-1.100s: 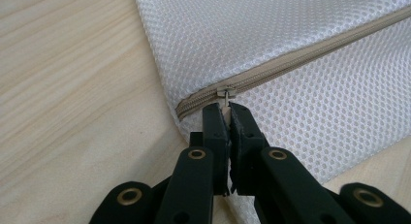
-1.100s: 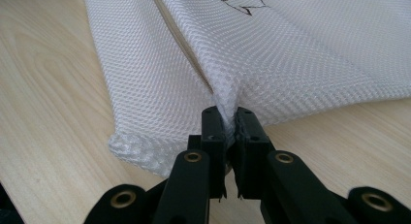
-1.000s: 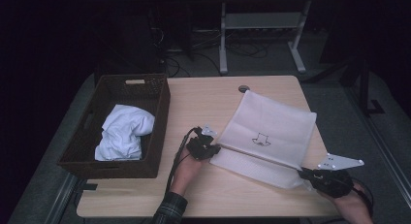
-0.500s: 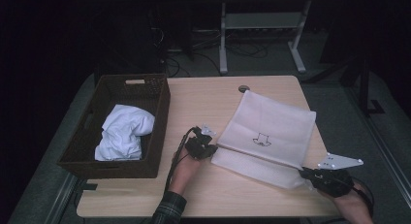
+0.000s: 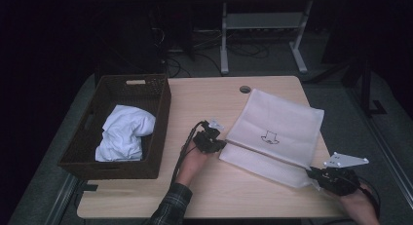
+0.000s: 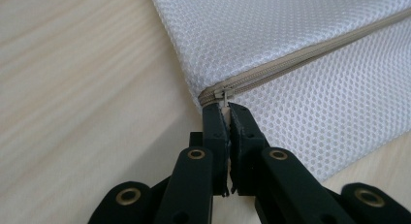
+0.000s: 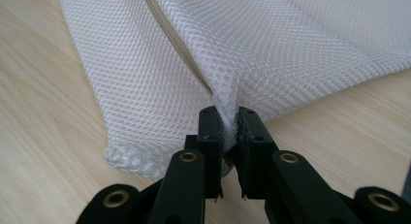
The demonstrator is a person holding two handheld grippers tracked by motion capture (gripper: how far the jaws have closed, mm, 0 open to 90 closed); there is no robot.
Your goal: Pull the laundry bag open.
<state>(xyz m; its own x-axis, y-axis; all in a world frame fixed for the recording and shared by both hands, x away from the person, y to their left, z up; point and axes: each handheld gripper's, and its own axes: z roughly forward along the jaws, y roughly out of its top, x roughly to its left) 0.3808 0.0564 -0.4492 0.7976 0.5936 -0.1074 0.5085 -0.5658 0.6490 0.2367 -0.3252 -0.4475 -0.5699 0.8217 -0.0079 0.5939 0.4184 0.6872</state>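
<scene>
left claw point(image 6: 227, 107): clamped on the zipper pull point(image 6: 224, 95) at the corner of the mesh bag point(image 5: 277, 132)
right claw point(image 7: 229, 118): jaws have just been opening a little, a bunched fold of mesh between the pads, pinched at the far end of the zipper point(image 7: 179, 47)
mesh bag: flat on desk point(image 5: 234, 191), right of centre, small printed mark on top
high view: basket point(image 5: 117, 164) at left with white cloth point(image 5: 124, 137), well apart from bag
gripper views: zipper teeth, mesh weave, grip points close up
</scene>
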